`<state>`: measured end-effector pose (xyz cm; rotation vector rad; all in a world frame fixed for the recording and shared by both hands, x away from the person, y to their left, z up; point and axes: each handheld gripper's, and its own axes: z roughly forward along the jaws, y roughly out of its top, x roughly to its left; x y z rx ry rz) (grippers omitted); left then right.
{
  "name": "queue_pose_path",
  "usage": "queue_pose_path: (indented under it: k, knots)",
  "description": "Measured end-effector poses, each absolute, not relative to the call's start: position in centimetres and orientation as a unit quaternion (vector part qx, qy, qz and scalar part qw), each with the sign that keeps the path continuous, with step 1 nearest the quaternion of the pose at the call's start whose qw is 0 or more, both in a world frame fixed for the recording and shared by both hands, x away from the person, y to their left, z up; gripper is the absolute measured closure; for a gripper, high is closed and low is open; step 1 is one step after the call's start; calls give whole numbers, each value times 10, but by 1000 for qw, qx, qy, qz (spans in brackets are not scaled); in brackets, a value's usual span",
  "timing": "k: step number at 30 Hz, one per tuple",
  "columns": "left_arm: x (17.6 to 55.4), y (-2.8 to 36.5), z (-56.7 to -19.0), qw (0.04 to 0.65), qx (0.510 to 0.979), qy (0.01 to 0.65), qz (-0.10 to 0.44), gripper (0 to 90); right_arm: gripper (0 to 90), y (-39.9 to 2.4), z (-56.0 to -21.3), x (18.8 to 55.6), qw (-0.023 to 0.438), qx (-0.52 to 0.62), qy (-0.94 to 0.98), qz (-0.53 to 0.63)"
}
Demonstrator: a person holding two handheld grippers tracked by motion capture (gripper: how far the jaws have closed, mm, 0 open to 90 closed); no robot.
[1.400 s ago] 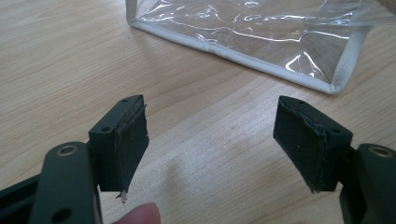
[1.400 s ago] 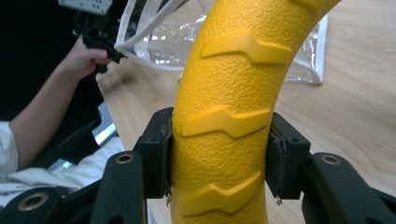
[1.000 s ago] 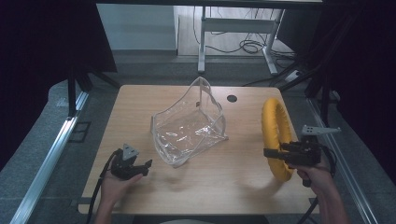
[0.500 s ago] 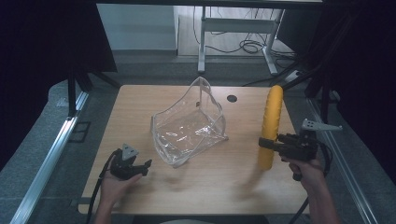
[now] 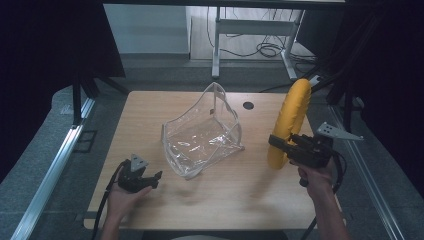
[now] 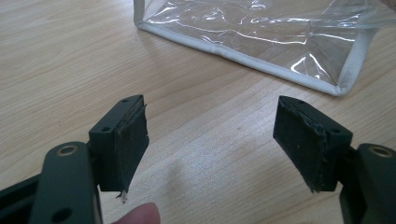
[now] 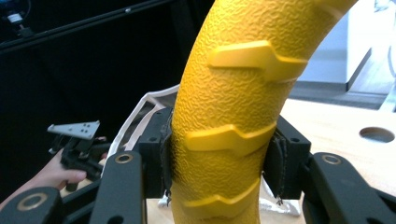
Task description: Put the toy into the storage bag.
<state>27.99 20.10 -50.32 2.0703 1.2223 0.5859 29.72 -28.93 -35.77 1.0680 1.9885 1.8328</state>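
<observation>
Right gripper (image 7: 219, 163) jaws clenched on pebbled yellow ring (image 7: 238, 93); left gripper (image 6: 210, 144) jaws released near crinkly clear bag (image 6: 261, 42).

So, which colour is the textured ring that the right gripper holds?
Yellow. The ridged, pebbled rubber-like ring shows best in the right gripper view.

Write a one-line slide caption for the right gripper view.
Right tongs clamp a textured yellow ring above the wooden table, with the clear bag just behind.
</observation>
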Motion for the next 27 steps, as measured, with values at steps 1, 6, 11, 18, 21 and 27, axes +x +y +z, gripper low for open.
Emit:
queue_pose_path:
  k: [1,6,11,18,21,27]
  knots:
    - [280,201,-503,328,790,467,224,264,500,-288,-357,297,122,366,677,626]
    - [280,201,-504,329,789,467,225,264,499,-284,-354,297,133,368,673,627]
    - [280,201,-504,330,789,464,228,265,498,-278,-350,298,142,373,667,629]
    - [281,200,-506,328,791,467,224,264,498,-263,-334,296,172,363,658,637]
    - [281,199,-507,327,791,467,222,264,497,-258,-328,296,176,357,656,642]
    - [281,198,-507,328,792,466,220,264,497,-239,-313,297,181,337,653,653]
